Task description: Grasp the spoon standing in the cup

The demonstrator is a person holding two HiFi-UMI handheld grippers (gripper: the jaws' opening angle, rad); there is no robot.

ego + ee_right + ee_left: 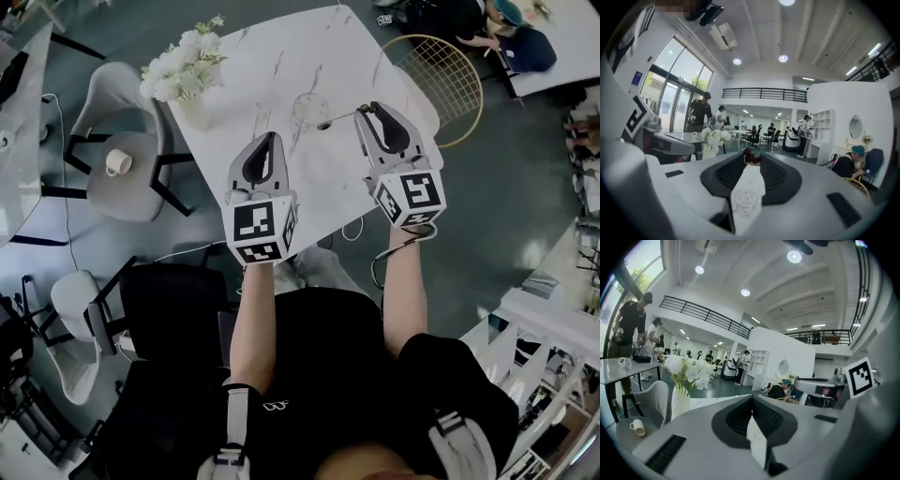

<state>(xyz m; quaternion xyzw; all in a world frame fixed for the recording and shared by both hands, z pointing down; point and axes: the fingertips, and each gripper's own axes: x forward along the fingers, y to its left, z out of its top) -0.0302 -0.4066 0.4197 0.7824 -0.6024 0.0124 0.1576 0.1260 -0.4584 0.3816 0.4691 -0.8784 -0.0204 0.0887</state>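
Observation:
A clear glass cup (309, 109) stands near the middle of the white marble table (281, 56). A thin spoon (336, 121) leans out of it to the right, up to the tips of my right gripper (367, 110). In the right gripper view the jaws stand slightly apart, with the spoon's dark red end (751, 157) pinched between the tips of my right gripper (752, 157). The cup (746, 199) shows below, between the jaws. My left gripper (267, 137) hovers left of the cup, away from it. The left gripper (751, 398) is shut and empty.
A white vase of white flowers (185, 66) stands at the table's left corner. A grey chair with a mug (118, 162) on it sits to the left. A gold wire chair (450, 75) stands at the right. People stand and sit in the room behind.

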